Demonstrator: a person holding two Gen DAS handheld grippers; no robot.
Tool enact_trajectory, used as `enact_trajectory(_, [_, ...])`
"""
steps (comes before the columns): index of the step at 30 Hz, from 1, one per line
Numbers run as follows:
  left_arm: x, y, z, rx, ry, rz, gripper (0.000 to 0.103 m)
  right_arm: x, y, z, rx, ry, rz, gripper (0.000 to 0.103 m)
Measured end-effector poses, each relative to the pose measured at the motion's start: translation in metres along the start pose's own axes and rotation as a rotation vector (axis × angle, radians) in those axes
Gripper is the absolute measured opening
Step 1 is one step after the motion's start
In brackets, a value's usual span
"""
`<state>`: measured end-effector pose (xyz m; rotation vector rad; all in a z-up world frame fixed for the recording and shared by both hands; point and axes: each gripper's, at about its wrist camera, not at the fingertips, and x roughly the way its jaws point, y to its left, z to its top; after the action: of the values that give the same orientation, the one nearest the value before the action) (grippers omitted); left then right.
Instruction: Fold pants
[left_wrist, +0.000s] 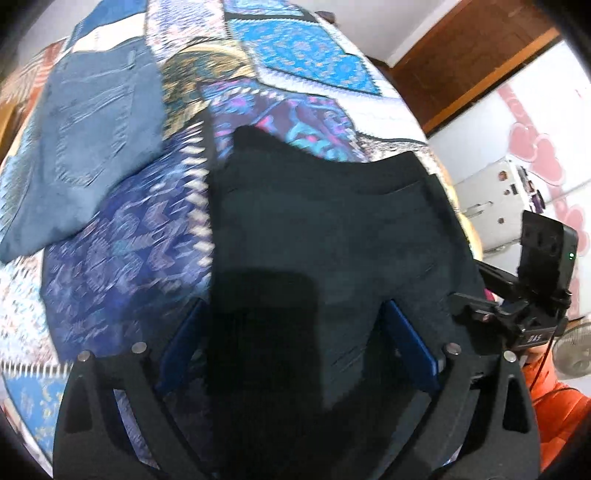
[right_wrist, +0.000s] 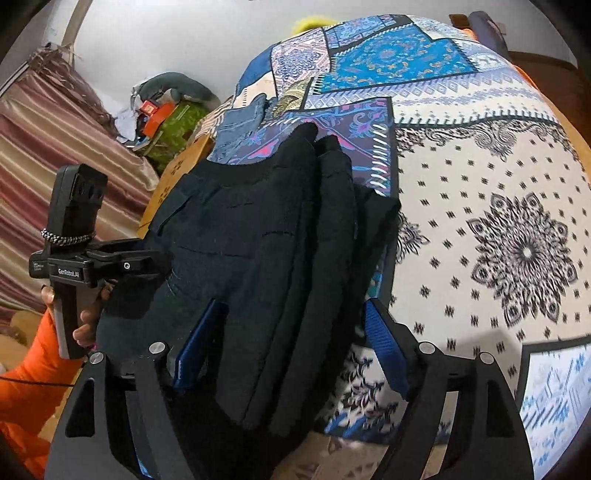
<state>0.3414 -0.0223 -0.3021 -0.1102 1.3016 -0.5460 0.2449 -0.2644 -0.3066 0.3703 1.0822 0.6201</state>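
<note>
Black pants (left_wrist: 325, 236) lie folded in several layers on the patterned bedspread (left_wrist: 122, 266). In the left wrist view the cloth fills the gap between my left gripper's (left_wrist: 291, 332) blue fingers (left_wrist: 406, 336), which stand wide apart. In the right wrist view the pants (right_wrist: 266, 258) show as a stacked bundle, and my right gripper (right_wrist: 291, 332) has its blue fingers (right_wrist: 384, 350) spread wide over the bundle's near edge. Neither pair of pads pinches the cloth. The left gripper's body also shows in the right wrist view (right_wrist: 74, 258).
Folded blue jeans (left_wrist: 85, 140) lie on the bed at the far left, also small in the right wrist view (right_wrist: 236, 129). A bed edge with cardboard (right_wrist: 170, 181) and clutter (right_wrist: 162, 118) lies left. A wooden door (left_wrist: 469, 55) and fan (left_wrist: 576, 354) stand right.
</note>
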Motion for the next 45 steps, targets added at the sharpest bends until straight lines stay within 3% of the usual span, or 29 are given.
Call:
enact_trajectory(3, [0.010,-0.014,0.008,0.039,0.000,0.033,0.098,0.003,0.003,0.003,-0.015,0.000,0.008,0.075])
enact_trajectory(6, [0.011,-0.017,0.013,0.041,0.010,0.032,0.093,0.001,0.003,0.006,-0.016,-0.010,0.018,0.065])
enact_trajectory(8, [0.005,-0.024,0.012,0.083,-0.001,0.056,0.085,0.001,0.002,0.008,0.000,-0.015,0.033,0.053])
enact_trajectory(13, [-0.010,-0.033,0.007,0.125,-0.044,0.111,0.064,-0.006,0.012,0.012,-0.026,-0.044,0.028,0.033])
enact_trajectory(18, [-0.035,-0.041,0.001,0.150,-0.110,0.127,0.038,-0.023,0.027,0.021,-0.046,-0.081,0.047,0.027])
enact_trajectory(29, [-0.104,-0.055,-0.009,0.177,-0.309,0.205,0.031,-0.051,0.083,0.048,-0.199,-0.196,0.037,0.025])
enact_trajectory(38, [-0.178,-0.026,0.006,0.112,-0.479,0.262,0.031,-0.053,0.139,0.093,-0.339,-0.300,0.069,0.025])
enact_trajectory(45, [-0.218,0.011,0.030,0.065,-0.577,0.338,0.031,-0.026,0.179,0.142,-0.414,-0.355,0.114,0.025])
